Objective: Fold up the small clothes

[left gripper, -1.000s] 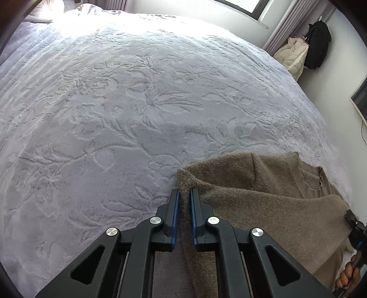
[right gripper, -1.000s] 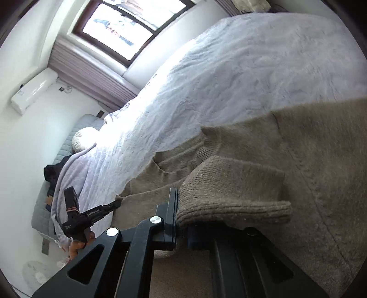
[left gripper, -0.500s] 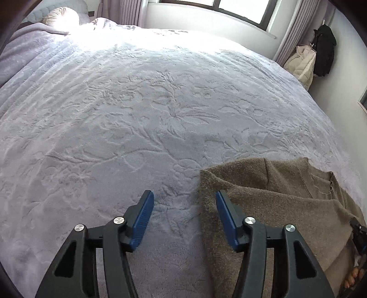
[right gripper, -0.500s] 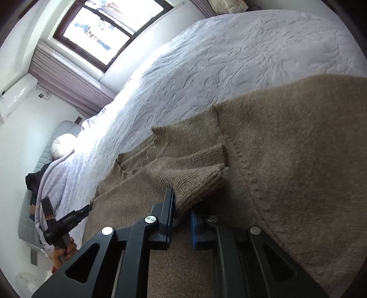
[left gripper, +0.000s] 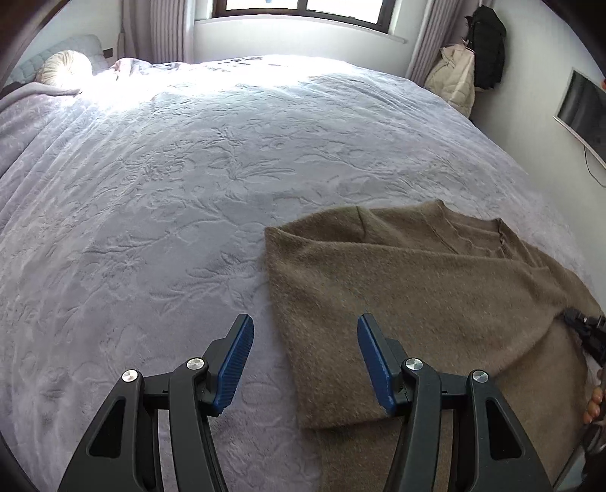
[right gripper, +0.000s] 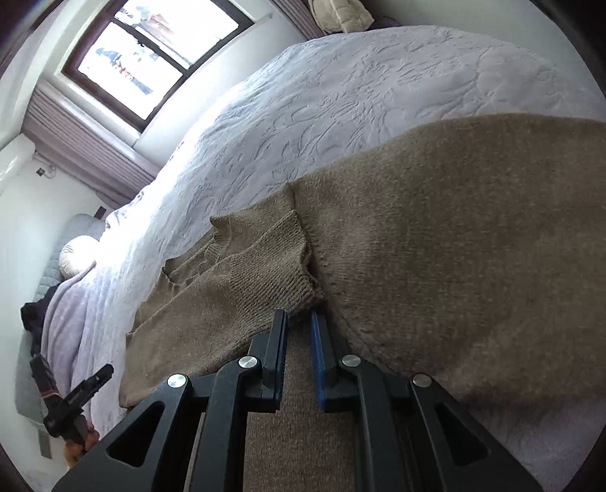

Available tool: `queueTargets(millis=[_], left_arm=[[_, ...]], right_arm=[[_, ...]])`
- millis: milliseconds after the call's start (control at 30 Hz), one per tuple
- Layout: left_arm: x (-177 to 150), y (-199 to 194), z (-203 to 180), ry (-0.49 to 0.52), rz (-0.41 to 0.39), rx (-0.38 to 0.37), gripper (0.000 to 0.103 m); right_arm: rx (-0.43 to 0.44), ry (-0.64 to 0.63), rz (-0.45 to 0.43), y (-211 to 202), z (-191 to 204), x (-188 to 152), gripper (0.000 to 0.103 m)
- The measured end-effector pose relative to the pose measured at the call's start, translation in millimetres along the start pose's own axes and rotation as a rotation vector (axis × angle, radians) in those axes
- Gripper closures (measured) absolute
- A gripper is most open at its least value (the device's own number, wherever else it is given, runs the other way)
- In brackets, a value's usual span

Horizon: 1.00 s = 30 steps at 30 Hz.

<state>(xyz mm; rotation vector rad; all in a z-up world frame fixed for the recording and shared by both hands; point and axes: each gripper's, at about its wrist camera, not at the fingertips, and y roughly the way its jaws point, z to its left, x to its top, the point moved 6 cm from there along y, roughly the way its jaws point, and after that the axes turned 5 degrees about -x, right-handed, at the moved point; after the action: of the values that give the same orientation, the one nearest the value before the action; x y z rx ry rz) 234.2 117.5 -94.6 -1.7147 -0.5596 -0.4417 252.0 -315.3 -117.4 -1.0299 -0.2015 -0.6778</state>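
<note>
A brown knitted sweater [left gripper: 416, 287] lies on a pale bedspread [left gripper: 170, 196], with one side folded over its body. My left gripper [left gripper: 305, 337] is open and empty, raised above the sweater's folded left edge. In the right wrist view the sweater [right gripper: 454, 234] fills the right half, and a ribbed sleeve cuff [right gripper: 276, 265] lies across its body. My right gripper [right gripper: 299, 318] has its jaws a narrow gap apart at the cuff's edge, with the cuff lying just ahead of the tips.
The bed stretches far to the left and toward a window [left gripper: 303, 7]. Coats [left gripper: 469, 56] hang by the right wall next to a wall screen [left gripper: 583, 109]. A round pillow [left gripper: 64, 72] lies at the bed's head. The left gripper also shows in the right wrist view [right gripper: 75, 401].
My left gripper let go of the sweater's folded edge, opened wide and rose. My right gripper laid the sleeve cuff down across the sweater and its jaws parted slightly.
</note>
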Motion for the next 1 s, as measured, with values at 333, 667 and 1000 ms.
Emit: queueTargets(millis=[333, 667, 1000], left_arm=[[-40.2, 19.6, -2.5, 0.067, 0.031, 0.141, 0.022], [-48.4, -13.0, 25.6, -0.023, 0.026, -0.029, 0.021], [-51.7, -4.7, 15.2, 0.06, 0.016, 0.053, 0.021]], right_arm=[[-0.063, -0.212, 0.027, 29.3, 55.0, -19.5, 0.045], [-0.048, -0.243, 0.031, 28.0, 34.2, -31.8, 0.046], [-0.057, -0.303, -0.005, 28.3, 42.8, -37.2, 0.037]])
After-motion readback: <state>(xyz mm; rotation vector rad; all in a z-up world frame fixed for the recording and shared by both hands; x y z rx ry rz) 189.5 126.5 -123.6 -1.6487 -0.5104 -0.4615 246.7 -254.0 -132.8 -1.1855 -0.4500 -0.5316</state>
